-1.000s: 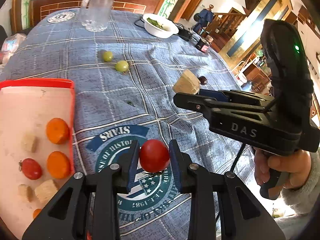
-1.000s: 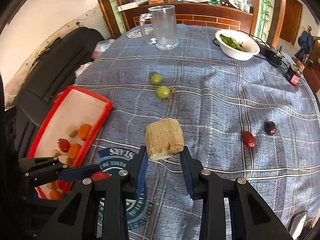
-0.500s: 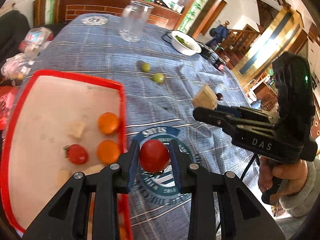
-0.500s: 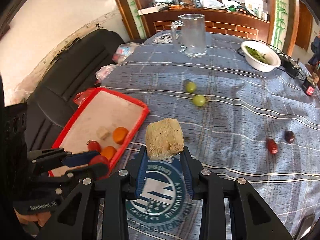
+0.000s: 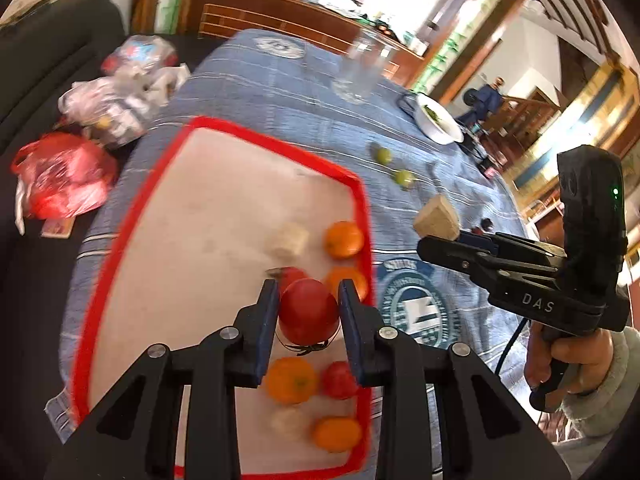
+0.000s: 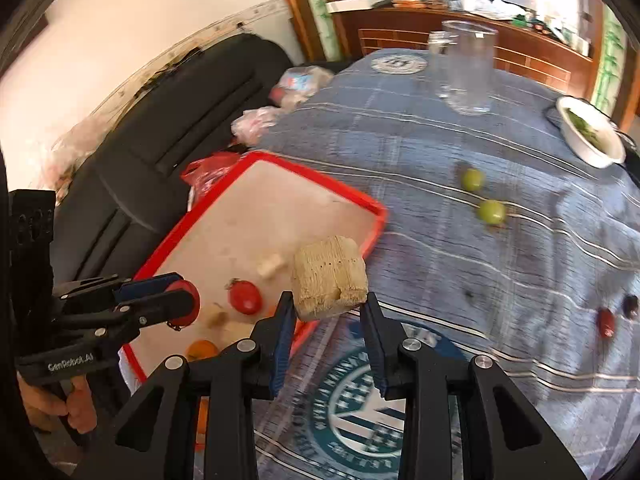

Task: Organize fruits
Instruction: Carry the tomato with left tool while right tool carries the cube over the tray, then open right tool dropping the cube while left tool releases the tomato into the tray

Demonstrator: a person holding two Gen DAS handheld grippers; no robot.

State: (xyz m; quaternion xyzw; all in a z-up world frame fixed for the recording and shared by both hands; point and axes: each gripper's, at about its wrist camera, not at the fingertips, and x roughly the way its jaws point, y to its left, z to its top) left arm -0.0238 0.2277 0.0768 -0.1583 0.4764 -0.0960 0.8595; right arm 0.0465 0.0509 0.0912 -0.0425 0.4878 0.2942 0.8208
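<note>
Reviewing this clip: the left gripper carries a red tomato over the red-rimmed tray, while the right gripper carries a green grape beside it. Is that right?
Not quite. The right gripper is shut on a tan fibrous block, not a green grape; the right wrist view shows it. Both green fruits lie on the tablecloth. The rest stands: the left gripper carries a red tomato over the red-rimmed tray.

The left gripper [image 5: 308,312] filled the lower middle of its own view, pointing steeply down, its jaws closed on a red tomato [image 5: 308,310]. The right gripper [image 6: 328,312] (seen again at the right of the left view) was clamped on a tan block [image 6: 329,278]. A hand [image 5: 568,360] in a pale sleeve gripped its handle at lower right.
</note>
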